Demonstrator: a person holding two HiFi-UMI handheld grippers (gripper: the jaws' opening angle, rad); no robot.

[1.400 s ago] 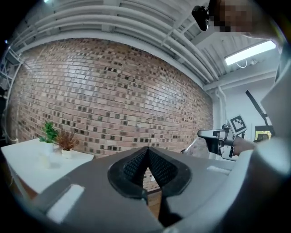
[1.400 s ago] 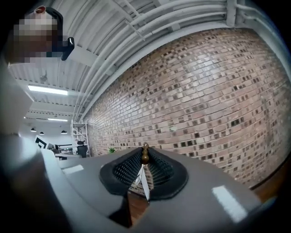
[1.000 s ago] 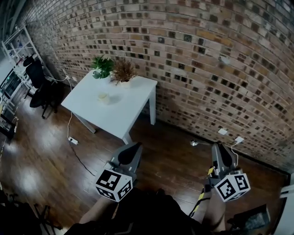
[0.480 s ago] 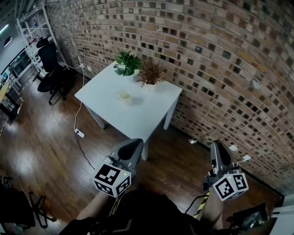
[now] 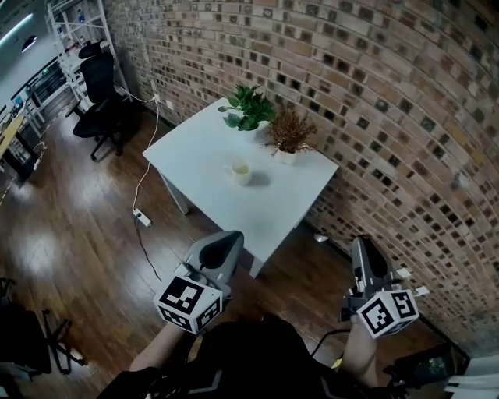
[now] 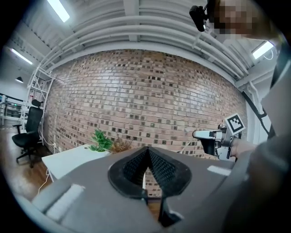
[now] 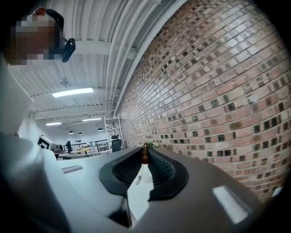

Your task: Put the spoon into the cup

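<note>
A small pale cup [image 5: 241, 171] stands near the middle of the white table [image 5: 203, 195], well ahead of both grippers. My right gripper [image 5: 360, 245] is held level at the lower right, shut on the spoon [image 7: 144, 154]. The spoon's brown handle end sticks up between the jaw tips, and its thin shaft and bowl hang inside the jaws. My left gripper [image 5: 231, 237] is at the lower left, its jaws shut with nothing between them. In the left gripper view the table [image 6: 68, 157] lies ahead and the right gripper [image 6: 213, 134] shows at the right.
Two potted plants, one green [image 5: 248, 107] and one dried brown [image 5: 290, 132], stand at the table's far edge against the brick wall [image 5: 374, 101]. A power strip with a cable [image 5: 142, 217] lies on the wooden floor. An office chair [image 5: 100, 86] and a shelf [image 5: 74, 23] are at the far left.
The table and cup have come closer and shifted right in the head view as the person walks toward them. Both grippers keep the same pose; the spoon stays held.
</note>
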